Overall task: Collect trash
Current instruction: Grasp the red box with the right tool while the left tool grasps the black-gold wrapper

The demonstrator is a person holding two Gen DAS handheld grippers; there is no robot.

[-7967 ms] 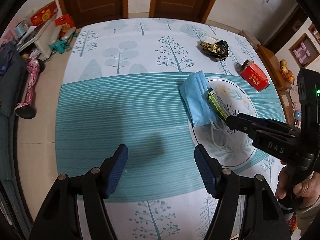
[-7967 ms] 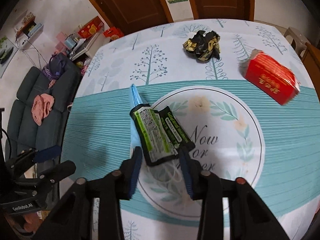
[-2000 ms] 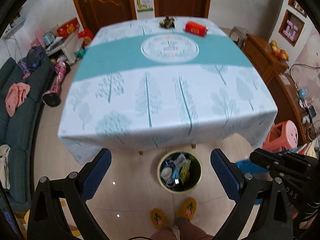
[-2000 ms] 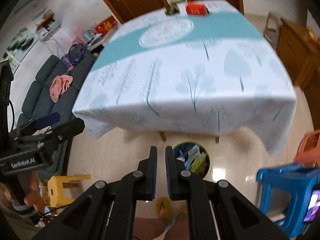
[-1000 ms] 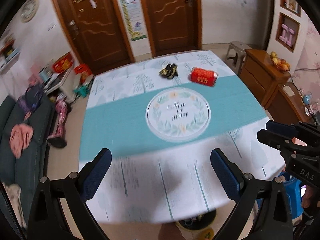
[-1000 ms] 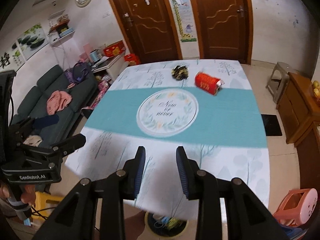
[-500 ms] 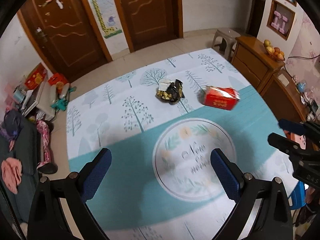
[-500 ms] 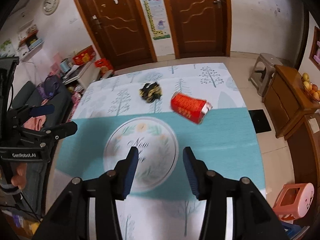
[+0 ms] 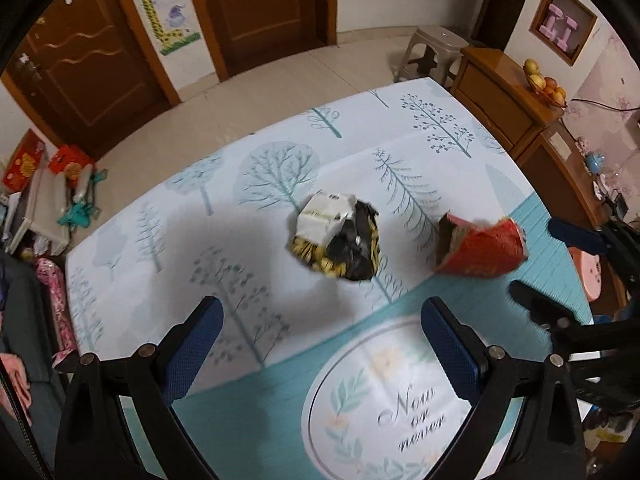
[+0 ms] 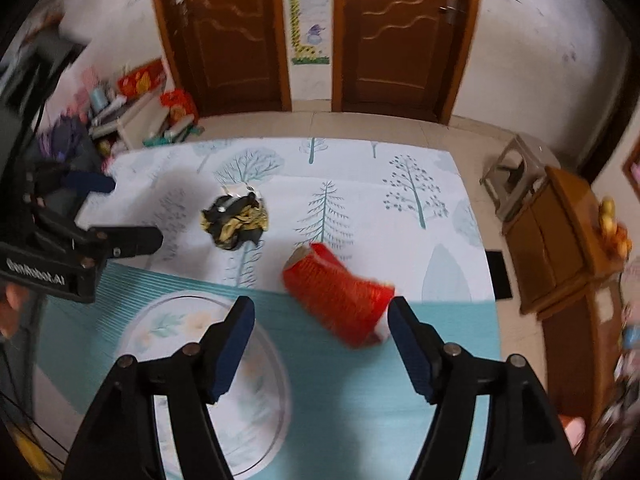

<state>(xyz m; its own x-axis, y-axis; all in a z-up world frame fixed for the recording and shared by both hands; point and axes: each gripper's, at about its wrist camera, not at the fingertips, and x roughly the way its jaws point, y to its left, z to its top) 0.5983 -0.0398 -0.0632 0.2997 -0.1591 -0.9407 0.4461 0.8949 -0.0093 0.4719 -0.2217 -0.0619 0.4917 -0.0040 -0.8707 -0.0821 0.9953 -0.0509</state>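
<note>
1. The red packet (image 10: 338, 294) lies on the surface (image 10: 400, 208), at twelve o'clock from the right tool (image 10: 320, 344), whose empty jaws are opening.
2. The crumpled wrapper (image 9: 336, 240) sits at twelve o'clock from the left tool (image 9: 320, 352), spread wide, empty.
3. Straddle each piece fully before squeezing.

Left gripper (image 9: 320, 344): pointed steeply down, blue-padded fingers (image 9: 191, 350) spread wide, nothing between them. Right gripper (image 10: 322, 350): pointed steeply down, jaws opening, fingers (image 10: 232, 346) wide apart, gripping nothing. One hand (image 10: 10, 308) partly visible behind the left gripper.
</note>
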